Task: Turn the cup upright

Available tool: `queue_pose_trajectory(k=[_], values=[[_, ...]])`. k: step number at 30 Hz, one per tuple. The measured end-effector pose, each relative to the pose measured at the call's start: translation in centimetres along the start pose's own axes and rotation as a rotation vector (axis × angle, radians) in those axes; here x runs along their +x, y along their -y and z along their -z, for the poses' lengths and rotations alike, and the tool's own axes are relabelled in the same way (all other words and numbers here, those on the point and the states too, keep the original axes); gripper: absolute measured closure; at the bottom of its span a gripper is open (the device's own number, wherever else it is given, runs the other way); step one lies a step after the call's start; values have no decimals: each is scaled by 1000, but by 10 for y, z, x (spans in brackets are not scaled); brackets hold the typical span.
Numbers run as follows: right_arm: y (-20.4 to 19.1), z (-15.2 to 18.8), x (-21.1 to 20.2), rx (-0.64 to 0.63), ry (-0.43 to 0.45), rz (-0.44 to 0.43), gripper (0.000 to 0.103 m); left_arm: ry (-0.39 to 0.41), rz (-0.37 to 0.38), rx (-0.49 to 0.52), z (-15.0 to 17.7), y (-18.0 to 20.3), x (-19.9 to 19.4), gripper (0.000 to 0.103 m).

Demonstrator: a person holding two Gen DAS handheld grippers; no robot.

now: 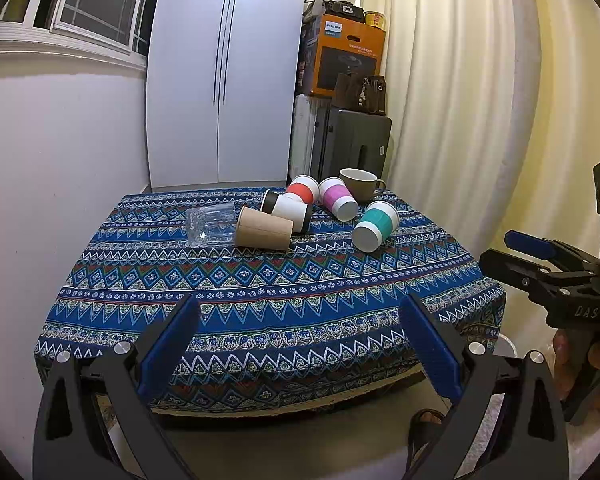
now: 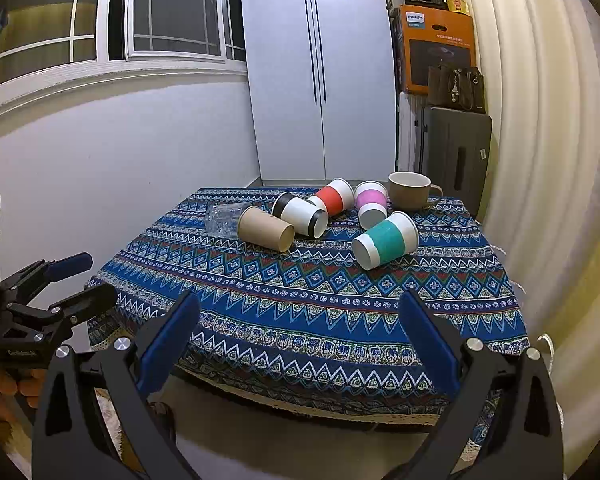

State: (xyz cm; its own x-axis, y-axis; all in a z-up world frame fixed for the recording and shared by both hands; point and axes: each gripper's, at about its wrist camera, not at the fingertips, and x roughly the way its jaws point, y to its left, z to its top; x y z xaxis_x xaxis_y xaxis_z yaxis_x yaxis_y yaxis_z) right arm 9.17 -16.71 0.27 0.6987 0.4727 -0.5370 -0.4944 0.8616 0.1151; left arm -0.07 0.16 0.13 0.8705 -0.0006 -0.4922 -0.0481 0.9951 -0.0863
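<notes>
Several cups lie on their sides at the far end of the table: a clear glass (image 1: 211,225) (image 2: 225,219), a brown paper cup (image 1: 263,229) (image 2: 265,228), a black-and-white cup (image 1: 287,209) (image 2: 301,214), a red-banded cup (image 1: 302,189) (image 2: 333,196), a pink-banded cup (image 1: 338,199) (image 2: 371,203) and a teal-banded cup (image 1: 375,225) (image 2: 385,240). My left gripper (image 1: 300,312) is open and empty, held before the near table edge. My right gripper (image 2: 300,308) is open and empty there too; it also shows in the left wrist view (image 1: 496,250).
A grey mug (image 1: 361,185) (image 2: 411,191) stands upright at the far right corner. The table has a blue patterned cloth (image 1: 260,292) (image 2: 320,304). A white wardrobe (image 1: 224,80), suitcases with a box on top (image 1: 352,140) and a curtain (image 1: 480,120) stand behind.
</notes>
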Motion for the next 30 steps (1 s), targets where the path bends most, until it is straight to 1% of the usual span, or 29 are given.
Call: queue_pose_trajectory(k=[30], values=[[0,0,-1,4,-4,1,5,-3,-2,1,1,0,1,6]])
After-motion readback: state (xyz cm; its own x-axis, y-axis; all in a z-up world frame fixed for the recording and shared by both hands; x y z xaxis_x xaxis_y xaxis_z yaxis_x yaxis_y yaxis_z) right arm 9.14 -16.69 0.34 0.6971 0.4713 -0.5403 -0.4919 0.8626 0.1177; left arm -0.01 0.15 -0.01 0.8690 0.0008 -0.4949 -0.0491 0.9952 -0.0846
